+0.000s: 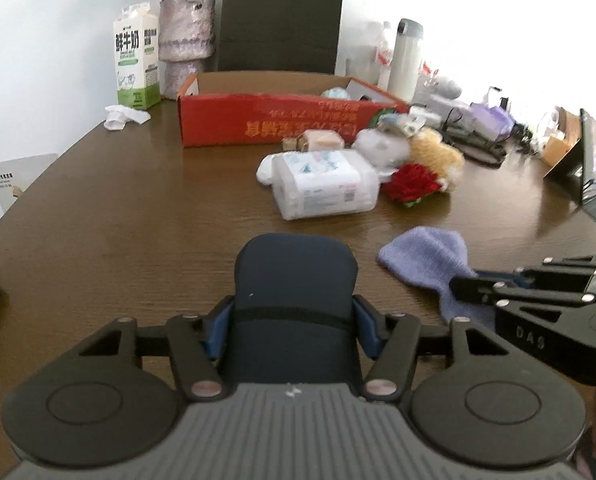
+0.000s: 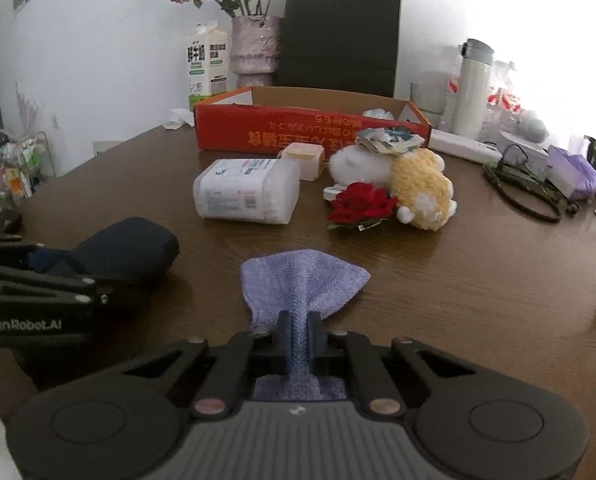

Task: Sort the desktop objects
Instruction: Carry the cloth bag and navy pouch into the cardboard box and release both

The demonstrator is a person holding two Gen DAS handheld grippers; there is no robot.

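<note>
Transport step: left gripper [image 1: 293,320] clamps the navy pouch [image 1: 293,280]; right gripper [image 2: 300,344] pinches the purple cloth [image 2: 302,276]. Next: carry both to the far red box [image 2: 281,132].

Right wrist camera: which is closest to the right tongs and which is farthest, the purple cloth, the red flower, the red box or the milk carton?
1. purple cloth, pinched in the right tongs.
2. red flower, ahead, slightly right.
3. red box, behind the flower.
4. milk carton, far back left by the wall.
</note>
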